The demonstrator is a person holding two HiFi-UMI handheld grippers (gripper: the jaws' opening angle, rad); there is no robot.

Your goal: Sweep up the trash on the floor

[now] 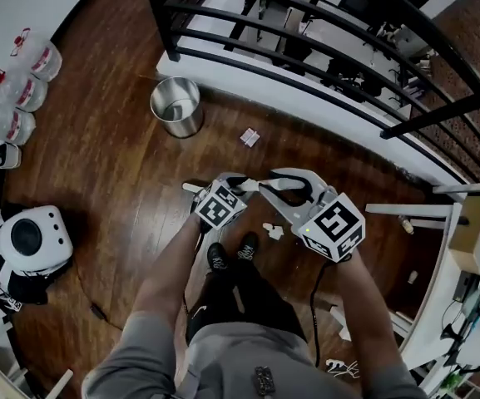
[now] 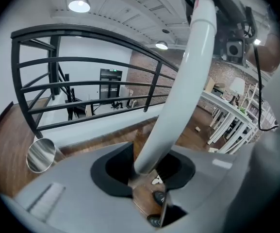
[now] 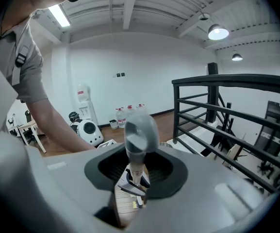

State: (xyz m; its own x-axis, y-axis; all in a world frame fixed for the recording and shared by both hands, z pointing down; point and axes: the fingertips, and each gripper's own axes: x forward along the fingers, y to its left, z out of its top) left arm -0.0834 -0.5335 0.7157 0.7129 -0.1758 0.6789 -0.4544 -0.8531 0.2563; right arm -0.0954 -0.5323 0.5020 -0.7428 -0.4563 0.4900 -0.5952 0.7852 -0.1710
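head view: set on the person's head, facing steeply down from standing height on the wooden floor (image 1: 115, 165), with the left gripper (image 1: 238, 183) and right gripper (image 1: 285, 191) close below. left gripper view: rides on that gripper and faces along its jaws, a white pole (image 2: 178, 96) filling the near field, the black railing (image 2: 81, 81) and metal bin (image 2: 40, 154) beyond, both shared with the head view. right gripper view: rides on its gripper close behind a grey handle (image 3: 140, 130) and faces the far white wall (image 3: 130, 67); it shares the water jugs (image 3: 123, 115) and round white machine (image 3: 89, 131) with the head view, and the railing with both.
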